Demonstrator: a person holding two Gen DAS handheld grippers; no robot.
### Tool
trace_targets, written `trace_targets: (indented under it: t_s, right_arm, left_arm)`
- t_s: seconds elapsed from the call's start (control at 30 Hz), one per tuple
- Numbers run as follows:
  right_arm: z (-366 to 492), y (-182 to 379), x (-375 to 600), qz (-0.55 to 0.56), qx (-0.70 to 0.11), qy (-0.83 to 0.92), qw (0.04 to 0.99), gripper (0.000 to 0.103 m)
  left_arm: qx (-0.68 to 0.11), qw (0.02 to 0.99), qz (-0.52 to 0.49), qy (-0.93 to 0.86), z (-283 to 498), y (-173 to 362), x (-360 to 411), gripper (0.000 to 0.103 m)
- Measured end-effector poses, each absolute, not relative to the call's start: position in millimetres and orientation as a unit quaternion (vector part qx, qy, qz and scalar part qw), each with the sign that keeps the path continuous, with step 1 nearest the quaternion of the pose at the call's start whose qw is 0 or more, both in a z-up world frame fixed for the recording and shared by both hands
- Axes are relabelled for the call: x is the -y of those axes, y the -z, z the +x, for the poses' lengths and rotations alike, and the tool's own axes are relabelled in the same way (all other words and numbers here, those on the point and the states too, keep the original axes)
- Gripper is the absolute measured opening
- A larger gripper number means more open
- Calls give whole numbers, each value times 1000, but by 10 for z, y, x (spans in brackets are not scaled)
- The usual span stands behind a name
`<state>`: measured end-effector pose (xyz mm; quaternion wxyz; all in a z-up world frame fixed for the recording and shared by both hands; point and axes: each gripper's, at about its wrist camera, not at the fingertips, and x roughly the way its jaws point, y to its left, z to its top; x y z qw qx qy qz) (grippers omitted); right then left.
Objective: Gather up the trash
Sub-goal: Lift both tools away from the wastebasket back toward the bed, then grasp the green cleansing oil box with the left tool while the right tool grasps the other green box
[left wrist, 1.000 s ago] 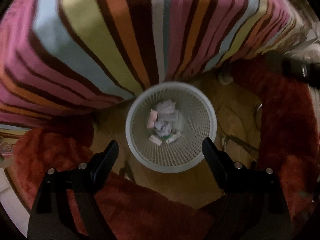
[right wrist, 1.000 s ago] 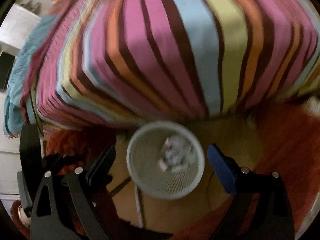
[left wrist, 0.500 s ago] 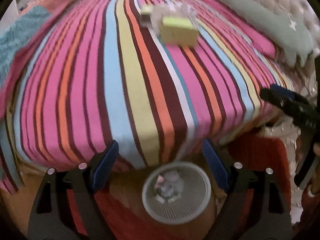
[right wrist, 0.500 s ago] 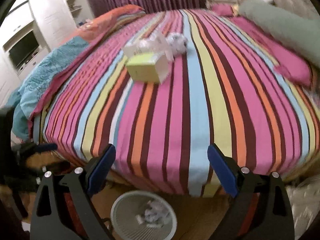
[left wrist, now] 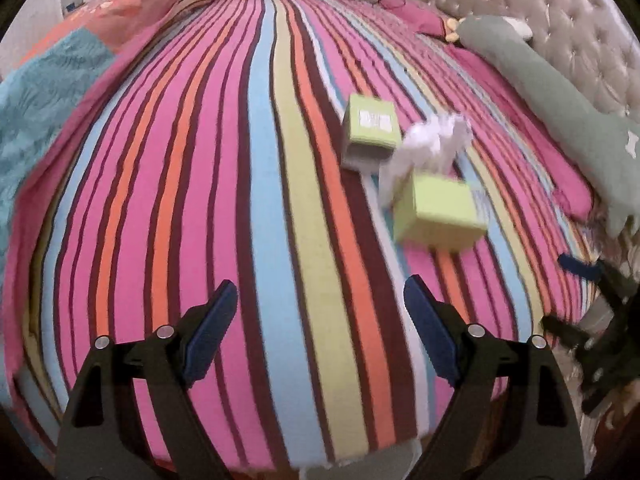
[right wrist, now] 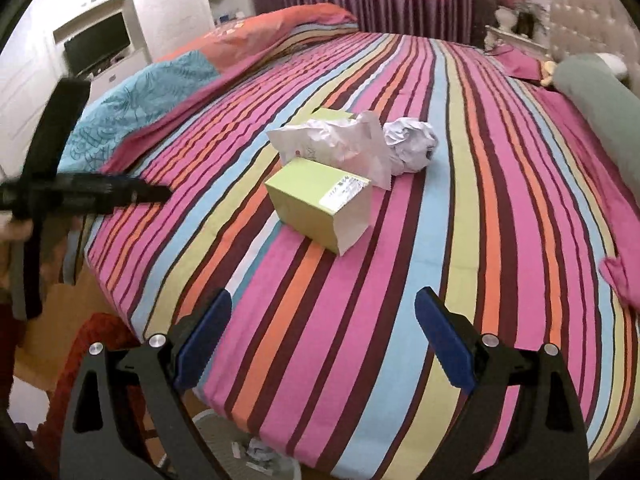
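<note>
Both tools hang empty over the near edge of a bed covered in a pink, orange, blue and lime striped sheet (right wrist: 460, 208). By the look of it, the step in hand is reaching for the next piece of rubbish.

On the left, the left tool (left wrist: 320, 312) has its blue-padded jaws spread wide with nothing between them. The rubbish sits ahead of it and off to its right, well apart from the jaws — a blurred pile in this view.

In the middle of the bed, seen from the right wrist, lie a lime-green cardboard box (right wrist: 320, 204) with a white label, a crumpled white paper bag (right wrist: 332, 146) touching it from behind, a second green box (right wrist: 334, 114) mostly hidden by the bag, and a ball of scrunched white paper (right wrist: 412, 142) just beside the bag.

On the right, the right tool (right wrist: 324, 336) is likewise released and empty, the box straight ahead but not yet within reach.

A white mesh wastebasket (right wrist: 256, 452) with scraps inside sits on the floor below the bed edge. The next move likely calls for stretching forward across the bed to close on one piece.
</note>
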<state>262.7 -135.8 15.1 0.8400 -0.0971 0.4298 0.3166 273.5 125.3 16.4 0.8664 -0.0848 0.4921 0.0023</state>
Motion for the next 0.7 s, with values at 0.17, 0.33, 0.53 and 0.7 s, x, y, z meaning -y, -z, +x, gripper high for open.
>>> trace_targets:
  t_s: [0.17, 0.33, 0.53, 0.7]
  right_arm:
    - [2828, -84, 1236, -123, -437, -323, 830, 89]
    - [3052, -72, 1147, -129, -442, -328, 825, 89]
    - [3182, -53, 1040, -149, -439, -345, 816, 89]
    - [3281, -10, 1002, -142, -443, -361, 808, 89]
  left_arm:
    - [-481, 869, -113, 11, 3186, -271, -1259, 83]
    - [-479, 867, -133, 10, 3696, -302, -1206, 83]
    - [-498, 856, -138, 4, 4265, -234, -1121, 83]
    - [-522, 844, -127, 16, 4572, -134, -991, 83]
